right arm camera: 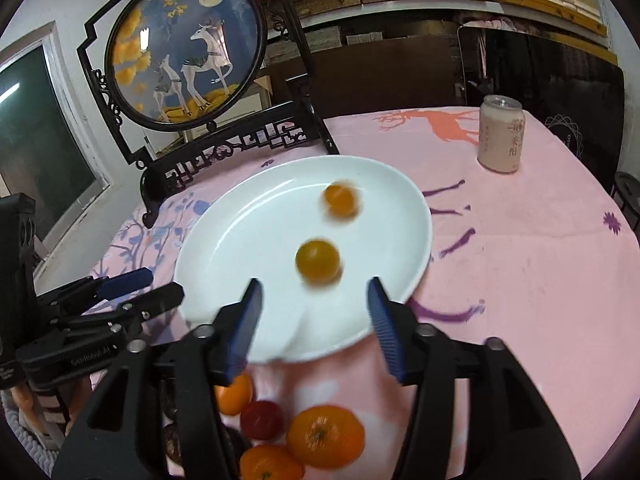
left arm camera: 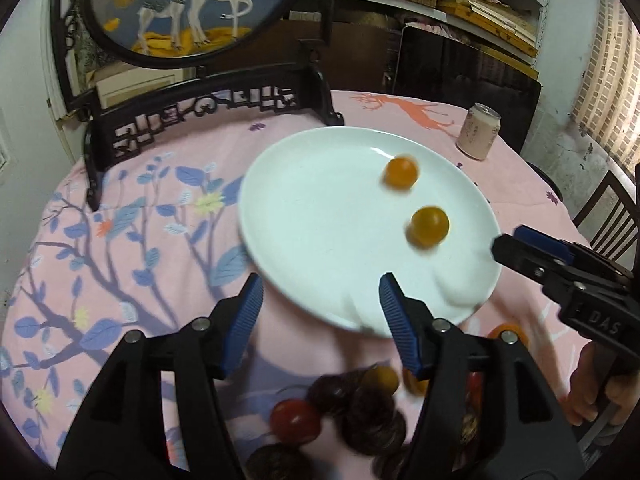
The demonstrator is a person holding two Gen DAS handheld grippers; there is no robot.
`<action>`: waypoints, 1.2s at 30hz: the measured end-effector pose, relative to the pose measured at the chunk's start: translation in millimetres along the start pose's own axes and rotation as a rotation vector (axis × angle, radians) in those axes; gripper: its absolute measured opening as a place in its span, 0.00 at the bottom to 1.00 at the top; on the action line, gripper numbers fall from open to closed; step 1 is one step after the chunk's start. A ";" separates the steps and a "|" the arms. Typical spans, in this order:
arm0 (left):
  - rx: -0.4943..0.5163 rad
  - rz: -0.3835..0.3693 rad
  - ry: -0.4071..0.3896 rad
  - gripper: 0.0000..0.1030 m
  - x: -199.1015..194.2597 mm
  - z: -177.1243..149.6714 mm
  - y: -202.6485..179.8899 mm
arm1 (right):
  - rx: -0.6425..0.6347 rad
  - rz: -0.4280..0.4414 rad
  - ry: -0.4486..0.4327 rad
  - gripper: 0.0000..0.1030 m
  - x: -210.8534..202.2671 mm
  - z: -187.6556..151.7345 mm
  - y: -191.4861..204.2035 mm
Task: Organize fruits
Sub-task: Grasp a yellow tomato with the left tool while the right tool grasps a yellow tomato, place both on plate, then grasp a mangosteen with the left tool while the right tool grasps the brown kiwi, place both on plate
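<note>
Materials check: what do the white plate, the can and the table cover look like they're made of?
Round white plate: likely glazed ceramic, since it is smooth and glossy with soft reflections. Pale pink drink can: probably aluminium, given its silvery metal top and matte printed wall. Pink floral table cover: woven or printed fabric, matte and slightly wrinkled.

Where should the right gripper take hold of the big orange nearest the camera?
Grip the big orange across its widest middle, coming down from above with the right gripper. It is round, stem up, and the red tomato crowds its left side.
</note>
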State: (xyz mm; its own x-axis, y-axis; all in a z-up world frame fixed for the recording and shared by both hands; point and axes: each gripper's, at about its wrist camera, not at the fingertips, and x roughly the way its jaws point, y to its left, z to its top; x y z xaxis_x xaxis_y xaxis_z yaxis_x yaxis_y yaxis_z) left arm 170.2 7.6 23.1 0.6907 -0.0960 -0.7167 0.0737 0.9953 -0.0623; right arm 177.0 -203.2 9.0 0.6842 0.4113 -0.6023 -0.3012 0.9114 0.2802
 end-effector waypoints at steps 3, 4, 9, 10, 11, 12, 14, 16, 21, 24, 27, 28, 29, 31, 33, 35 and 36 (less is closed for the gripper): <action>-0.011 0.043 -0.019 0.71 -13.7 -10.9 8.7 | -0.001 -0.011 -0.006 0.63 -13.2 -8.4 2.5; -0.014 0.059 -0.028 0.77 -19.0 -16.3 12.0 | -0.008 -0.014 -0.008 0.63 -17.5 -10.6 4.4; -0.036 0.077 -0.040 0.85 -48.4 -50.5 27.5 | -0.049 -0.017 -0.002 0.76 -41.8 -42.5 8.3; -0.042 0.069 -0.046 0.88 -54.5 -57.5 29.8 | -0.057 -0.023 -0.012 0.79 -47.7 -48.8 8.8; -0.044 0.057 -0.054 0.90 -60.2 -64.7 31.2 | -0.062 -0.026 -0.024 0.87 -53.9 -54.8 9.2; -0.047 0.042 -0.064 0.91 -67.3 -74.8 33.1 | -0.059 -0.017 -0.036 0.88 -61.2 -60.9 8.6; -0.043 0.024 -0.068 0.93 -74.9 -93.8 34.4 | -0.036 0.027 -0.041 0.88 -72.6 -71.6 4.3; -0.019 0.043 -0.051 0.93 -75.2 -104.4 30.9 | -0.008 0.055 -0.048 0.88 -83.3 -85.0 -1.6; 0.088 0.151 -0.024 0.93 -65.6 -112.4 12.7 | 0.002 0.034 -0.057 0.88 -92.7 -97.1 -6.3; 0.101 0.158 0.009 0.93 -57.5 -112.8 12.0 | 0.002 0.014 -0.024 0.88 -87.4 -97.4 -6.3; 0.087 0.155 0.016 0.93 -52.0 -108.9 15.5 | 0.006 0.015 0.006 0.88 -81.8 -97.6 -7.2; 0.085 0.153 0.020 0.92 -49.7 -107.7 15.9 | 0.006 0.012 0.010 0.88 -81.3 -97.8 -7.3; 0.085 0.150 0.027 0.92 -47.3 -107.2 15.9 | 0.007 0.010 0.014 0.88 -80.6 -97.9 -7.8; 0.089 0.141 0.043 0.89 -41.4 -105.5 14.9 | 0.011 0.008 0.022 0.88 -79.3 -98.6 -8.6; 0.096 0.129 0.064 0.72 -36.4 -105.4 13.7 | 0.012 -0.005 0.030 0.88 -77.4 -99.6 -9.5; 0.099 0.107 0.081 0.50 -33.6 -106.1 13.6 | 0.018 -0.027 0.049 0.88 -73.8 -100.5 -11.7; 0.098 0.107 0.075 0.44 -34.8 -106.4 13.1 | 0.026 -0.036 0.056 0.87 -72.1 -100.8 -13.3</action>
State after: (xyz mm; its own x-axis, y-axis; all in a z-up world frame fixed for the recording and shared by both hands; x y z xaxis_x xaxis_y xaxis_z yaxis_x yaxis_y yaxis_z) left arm 70.6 25.0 -26.7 0.6428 0.0156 -0.7659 0.0746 0.9938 0.0829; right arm 64.7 -243.9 -26.7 0.6557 0.3784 -0.6533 -0.2591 0.9256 0.2761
